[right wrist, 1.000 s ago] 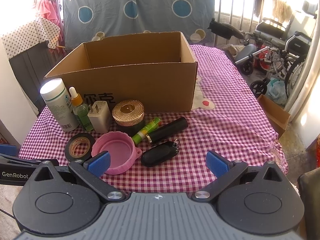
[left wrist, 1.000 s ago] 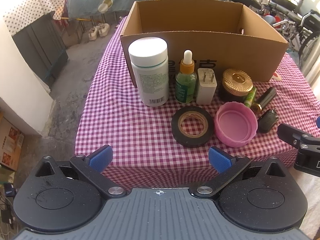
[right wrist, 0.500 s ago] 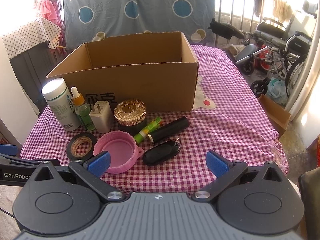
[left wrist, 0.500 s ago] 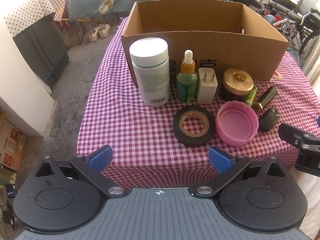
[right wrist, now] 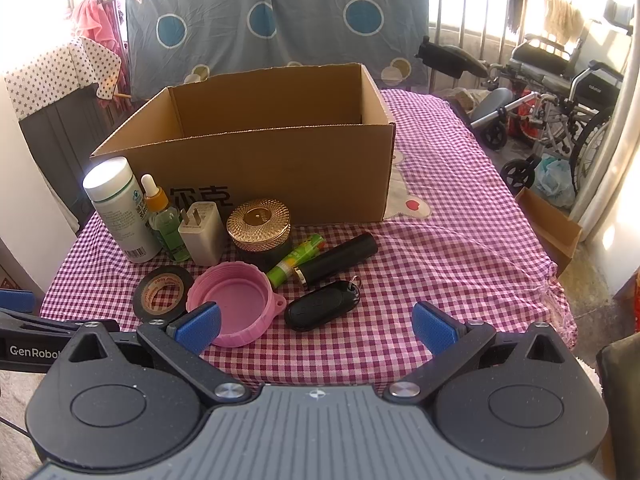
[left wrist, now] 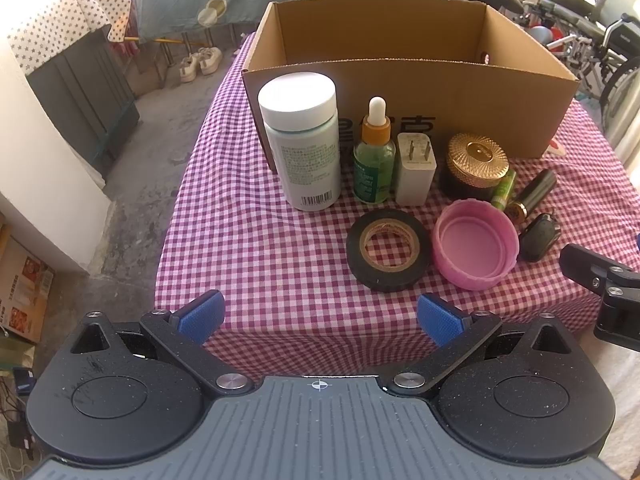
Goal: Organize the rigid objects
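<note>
An open cardboard box (left wrist: 472, 120) (right wrist: 280, 168) stands at the back of the checked table. In front of it stand a white pill bottle (left wrist: 304, 144) (right wrist: 120, 208), a green dropper bottle (left wrist: 374, 156), a white charger plug (left wrist: 416, 168) and a gold-lidded jar (left wrist: 476, 164) (right wrist: 260, 224). Nearer lie a black tape roll (left wrist: 388, 250) (right wrist: 162, 294), a pink lid (left wrist: 476, 248) (right wrist: 236, 304), a green tube (right wrist: 296, 258), a black cylinder (right wrist: 340, 258) and a black key fob (right wrist: 322, 310). My left gripper (left wrist: 318, 316) and right gripper (right wrist: 316, 326) hover open at the front edge, holding nothing.
The purple checked tablecloth (left wrist: 248, 240) hangs over the front edge. A dark cabinet (left wrist: 84, 96) stands on the left, wheelchairs (right wrist: 560, 92) on the right, and a small carton (right wrist: 552, 224) sits on the floor. The right gripper's arm (left wrist: 600, 280) shows in the left view.
Both grippers have edged slightly forward and rightward toward the table; the objects sit a little lower and nearer in both views. Nothing was grasped.
</note>
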Demonstrator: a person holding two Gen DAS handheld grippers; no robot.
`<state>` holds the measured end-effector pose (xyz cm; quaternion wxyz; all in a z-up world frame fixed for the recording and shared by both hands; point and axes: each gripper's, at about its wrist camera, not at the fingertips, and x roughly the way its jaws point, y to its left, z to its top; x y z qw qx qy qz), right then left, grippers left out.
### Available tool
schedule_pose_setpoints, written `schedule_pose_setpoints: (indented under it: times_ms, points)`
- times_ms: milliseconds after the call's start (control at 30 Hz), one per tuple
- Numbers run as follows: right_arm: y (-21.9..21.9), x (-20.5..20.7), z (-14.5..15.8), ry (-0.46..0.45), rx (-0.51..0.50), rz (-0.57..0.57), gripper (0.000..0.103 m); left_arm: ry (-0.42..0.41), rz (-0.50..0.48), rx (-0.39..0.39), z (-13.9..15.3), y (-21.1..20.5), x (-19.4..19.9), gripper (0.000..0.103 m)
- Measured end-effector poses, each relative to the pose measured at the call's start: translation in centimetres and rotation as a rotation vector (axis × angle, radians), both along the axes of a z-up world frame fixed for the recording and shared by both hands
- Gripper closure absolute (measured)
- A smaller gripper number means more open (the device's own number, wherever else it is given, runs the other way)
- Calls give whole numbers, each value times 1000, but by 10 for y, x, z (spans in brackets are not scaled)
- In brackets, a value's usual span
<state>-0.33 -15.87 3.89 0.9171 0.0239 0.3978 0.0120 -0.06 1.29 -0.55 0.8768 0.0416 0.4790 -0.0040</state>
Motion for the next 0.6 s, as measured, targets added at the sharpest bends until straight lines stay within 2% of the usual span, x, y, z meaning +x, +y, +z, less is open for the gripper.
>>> schedule_pose_setpoints:
  times_ms: [600]
  points:
    - [-1,0,0,1,5,0,0,10,-3,10,0,-2,2,0]
